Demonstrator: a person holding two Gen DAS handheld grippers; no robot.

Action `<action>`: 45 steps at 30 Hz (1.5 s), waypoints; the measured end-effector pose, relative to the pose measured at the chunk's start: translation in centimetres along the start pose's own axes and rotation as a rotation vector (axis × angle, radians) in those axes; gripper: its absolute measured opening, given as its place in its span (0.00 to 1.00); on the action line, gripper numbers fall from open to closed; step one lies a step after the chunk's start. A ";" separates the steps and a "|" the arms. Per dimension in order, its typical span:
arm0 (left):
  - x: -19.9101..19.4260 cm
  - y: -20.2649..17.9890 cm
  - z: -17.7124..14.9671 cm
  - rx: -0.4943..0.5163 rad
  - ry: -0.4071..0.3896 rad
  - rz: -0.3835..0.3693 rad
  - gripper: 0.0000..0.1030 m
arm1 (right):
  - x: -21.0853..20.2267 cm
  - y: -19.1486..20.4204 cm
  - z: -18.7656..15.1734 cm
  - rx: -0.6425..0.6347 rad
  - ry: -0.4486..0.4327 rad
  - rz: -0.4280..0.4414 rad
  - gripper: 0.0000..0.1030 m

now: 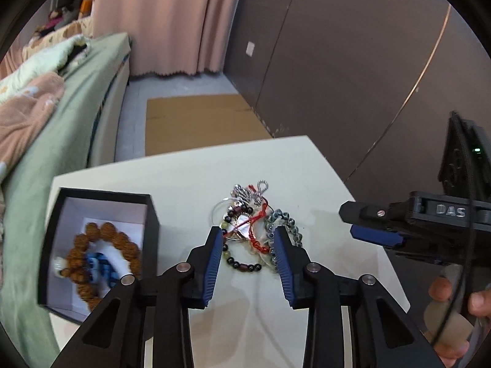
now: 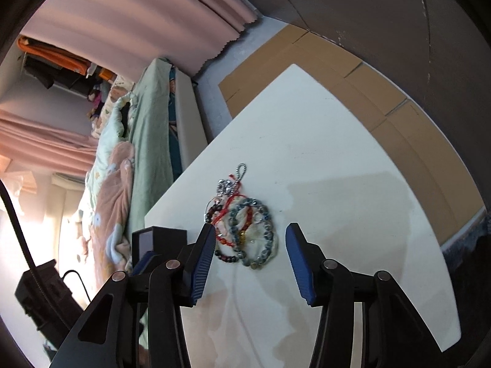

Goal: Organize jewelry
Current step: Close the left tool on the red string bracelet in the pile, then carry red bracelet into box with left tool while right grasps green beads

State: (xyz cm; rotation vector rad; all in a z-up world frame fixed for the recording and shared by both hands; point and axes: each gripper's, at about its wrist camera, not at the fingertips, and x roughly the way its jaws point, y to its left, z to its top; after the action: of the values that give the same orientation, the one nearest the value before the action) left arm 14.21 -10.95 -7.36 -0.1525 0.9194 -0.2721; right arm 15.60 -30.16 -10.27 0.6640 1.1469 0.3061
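Jaws of the left gripper [image 1: 248, 236]: apart, blue-padded, nothing between them, held over the near side of a tangled jewelry pile [image 1: 256, 230]. Whether the tips touch the tabletop [image 1: 190, 184] cannot be told from this angle.

Jaws of the right gripper [image 2: 250, 233]: apart, empty, pointed at the same pile from the other side. In the left wrist view this gripper enters from the right edge, held in a hand [image 1: 454, 312], well clear of the pile.

Jewelry pile, on the white tabletop near its middle: a dark beaded bracelet [image 1: 242, 263], a grey-green beaded bracelet [image 1: 285, 224], red cord [image 1: 257, 242], a silver ball chain [image 1: 260, 190] at the far end and a thin clear ring, all overlapping.

Black box [image 1: 153, 214], open, white-lined, at the tabletop's left edge, apart from the pile. Contents: a brown beaded bracelet [image 1: 101, 236] and a blue-and-white item, blurred, possibly another bracelet.

Surroundings: a bed [image 1: 76, 92] with green cover beside the tabletop, pink curtain [image 1: 159, 15], flat cardboard [image 1: 199, 119] on the floor, dark wall panels.
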 end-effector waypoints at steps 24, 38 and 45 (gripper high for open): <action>5.4 -0.3 1.0 0.011 0.101 0.031 0.01 | 2.5 -1.0 1.3 -0.012 0.083 -0.028 0.40; 0.2 0.1 2.2 0.003 0.029 -0.007 0.01 | 5.4 1.1 0.8 -0.123 0.121 -0.105 0.25; -1.7 1.2 2.2 -0.019 0.007 -0.003 0.01 | 6.4 2.0 0.6 -0.156 0.128 -0.134 0.25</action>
State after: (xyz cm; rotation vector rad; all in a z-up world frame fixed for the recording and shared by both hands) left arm 15.23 -9.27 -5.04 -0.1707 0.9287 -0.2670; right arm 18.92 -25.32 -13.61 0.4336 1.2694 0.3240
